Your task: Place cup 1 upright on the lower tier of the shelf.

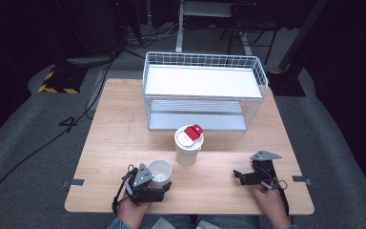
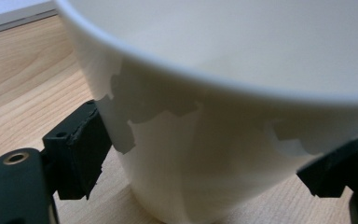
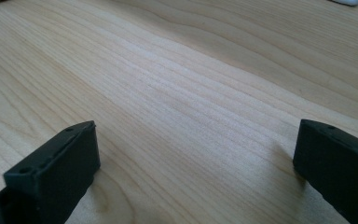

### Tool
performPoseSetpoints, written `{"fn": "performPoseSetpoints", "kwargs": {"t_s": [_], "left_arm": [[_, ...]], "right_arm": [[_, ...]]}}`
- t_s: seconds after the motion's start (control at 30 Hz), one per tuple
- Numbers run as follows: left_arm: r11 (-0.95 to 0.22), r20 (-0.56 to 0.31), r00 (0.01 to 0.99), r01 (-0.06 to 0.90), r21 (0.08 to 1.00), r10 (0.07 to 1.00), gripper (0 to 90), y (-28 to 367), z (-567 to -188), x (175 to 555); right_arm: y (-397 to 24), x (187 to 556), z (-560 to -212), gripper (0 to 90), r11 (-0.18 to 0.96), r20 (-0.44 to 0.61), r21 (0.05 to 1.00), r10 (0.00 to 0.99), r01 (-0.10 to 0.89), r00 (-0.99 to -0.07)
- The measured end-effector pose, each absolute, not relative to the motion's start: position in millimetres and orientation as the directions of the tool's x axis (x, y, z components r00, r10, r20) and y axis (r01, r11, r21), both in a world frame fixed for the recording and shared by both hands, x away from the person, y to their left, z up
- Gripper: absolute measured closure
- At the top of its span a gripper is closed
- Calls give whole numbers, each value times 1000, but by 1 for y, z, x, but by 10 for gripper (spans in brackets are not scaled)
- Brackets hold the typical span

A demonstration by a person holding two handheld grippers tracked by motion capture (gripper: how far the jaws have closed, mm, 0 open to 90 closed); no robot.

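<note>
On light wood table (image 1: 124,143), grey floor, dark room, wire rack (image 1: 205,90) at back. No legible writing; red-lidded container (image 1: 188,143) mid-table. Left gripper (image 1: 164,187) low at near edge, pinching white cup (image 1: 159,171). Right gripper (image 1: 238,175) resting, jaws spread, nothing between.

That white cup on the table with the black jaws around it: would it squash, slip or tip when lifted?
The white cup looks thin-walled and empty in the high view, so probably light and apt to dent under a hard squeeze. Its smooth wall narrows downward, so it might slip. The left gripper has its jaws low on the cup, so it could tilt when lifted.
</note>
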State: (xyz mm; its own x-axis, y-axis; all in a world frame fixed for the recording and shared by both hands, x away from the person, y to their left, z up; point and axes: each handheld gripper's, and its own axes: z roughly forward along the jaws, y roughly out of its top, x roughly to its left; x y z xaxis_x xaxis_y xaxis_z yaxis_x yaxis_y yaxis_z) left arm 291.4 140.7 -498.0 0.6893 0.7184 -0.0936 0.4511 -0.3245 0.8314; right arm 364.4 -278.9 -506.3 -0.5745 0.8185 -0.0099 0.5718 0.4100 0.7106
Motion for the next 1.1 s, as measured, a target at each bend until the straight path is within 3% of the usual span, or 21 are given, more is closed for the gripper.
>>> {"fn": "performPoseSetpoints", "kwargs": {"t_s": [0.2, 0.87, 1.1], "left_arm": [[-327, -86, 689, 445, 834, 719, 215, 142, -498, 291], [-347, -56, 688, 432, 832, 723, 223, 148, -491, 288], [-312, -83, 671, 446, 839, 736, 224, 157, -479, 291]], "right_arm": [[-279, 364, -506, 5, 409, -9, 711, 819, 572, -574], [-279, 364, -506, 5, 409, -9, 711, 819, 572, -574], [-279, 364, -506, 5, 409, -9, 711, 819, 573, -574]]}}
